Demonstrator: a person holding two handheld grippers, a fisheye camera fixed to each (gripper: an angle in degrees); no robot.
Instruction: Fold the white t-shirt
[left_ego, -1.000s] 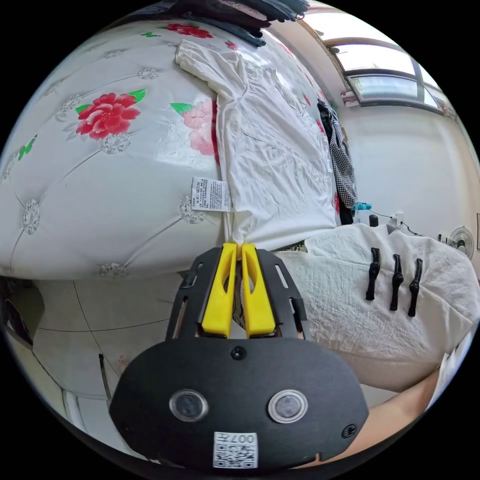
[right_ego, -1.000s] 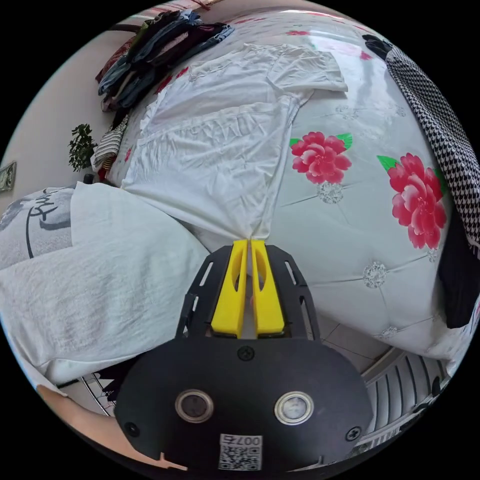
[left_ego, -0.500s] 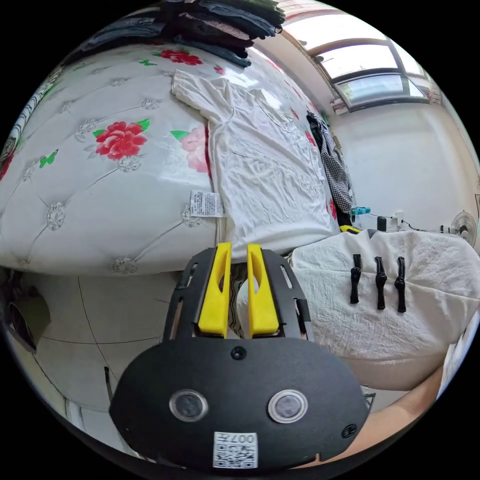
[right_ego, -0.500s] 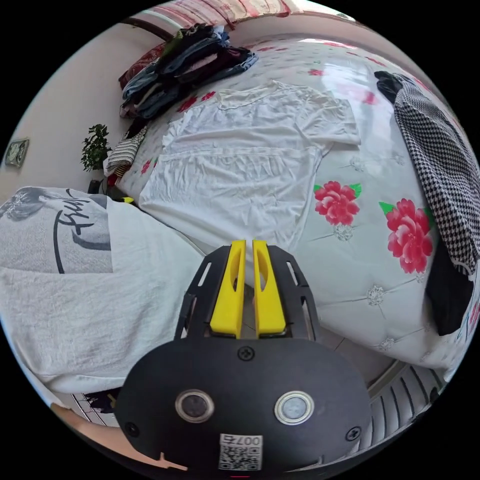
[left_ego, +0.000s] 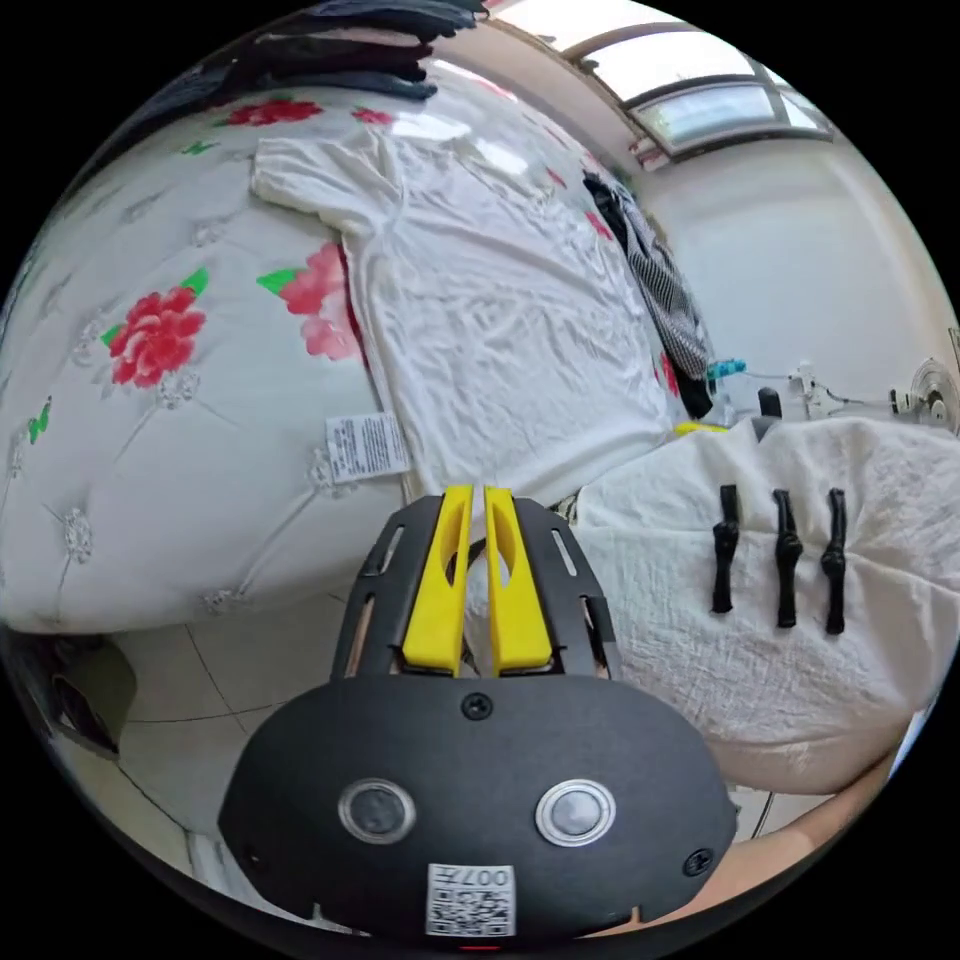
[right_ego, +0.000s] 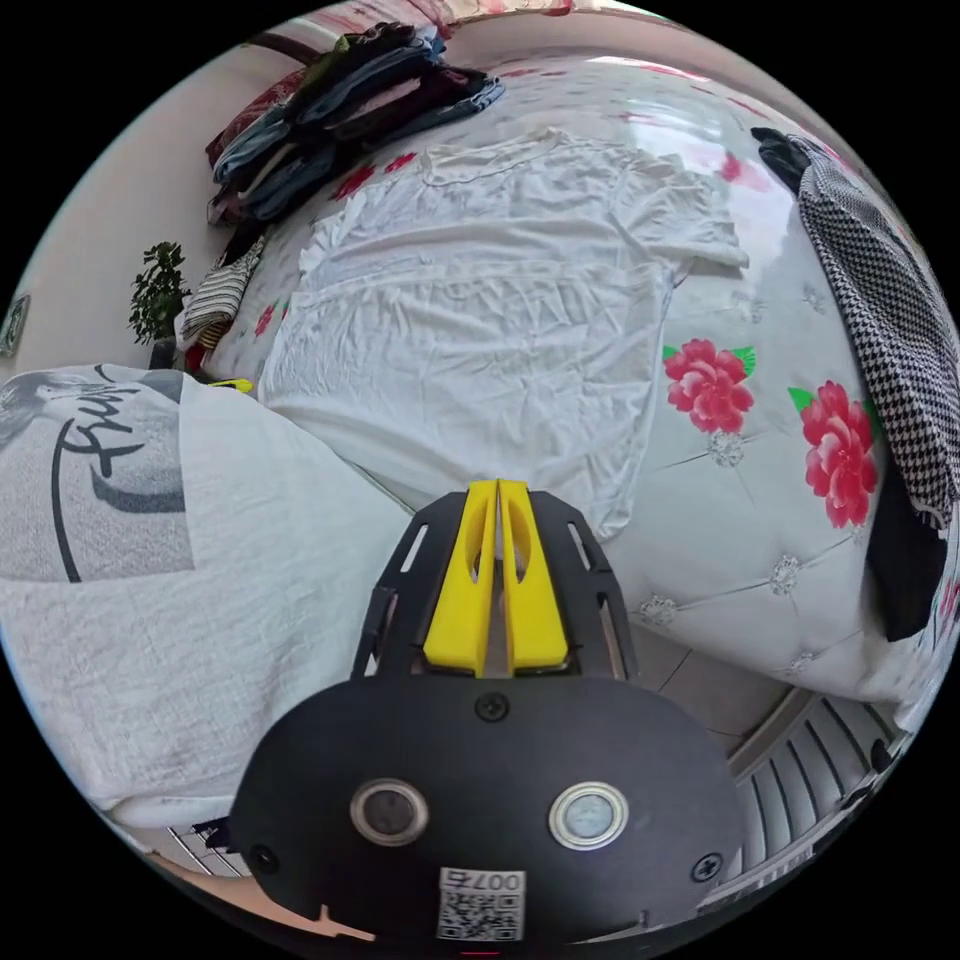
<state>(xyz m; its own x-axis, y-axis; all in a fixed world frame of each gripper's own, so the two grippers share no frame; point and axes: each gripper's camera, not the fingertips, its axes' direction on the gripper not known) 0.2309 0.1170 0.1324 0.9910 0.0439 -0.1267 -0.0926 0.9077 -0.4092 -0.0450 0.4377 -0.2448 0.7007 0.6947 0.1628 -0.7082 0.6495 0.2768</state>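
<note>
The white t-shirt (left_ego: 500, 300) lies spread flat on the flowered mattress (left_ego: 150, 450), collar away from me and hem at the near edge. In the left gripper view, my left gripper (left_ego: 475, 492) sits at the hem's corner with its yellow jaws nearly together, and the cloth is not pulled up. In the right gripper view the t-shirt (right_ego: 480, 330) shows both sleeves spread out. My right gripper (right_ego: 498, 485) is just below the hem with its jaw tips touching and no cloth visibly pinched.
A pile of dark folded clothes (right_ego: 340, 110) sits at the mattress head. A checked garment (right_ego: 890, 330) lies along the far side. The person's white clothing (left_ego: 800, 620) presses against the bed edge. A white label (left_ego: 367, 447) hangs on the mattress side above the tiled floor (left_ego: 200, 690).
One second ago both grippers pinched the hem corners and pulled them taut. They let go, the left opening briefly, and the shirt now lies flat. Both jaw pairs have closed again.
</note>
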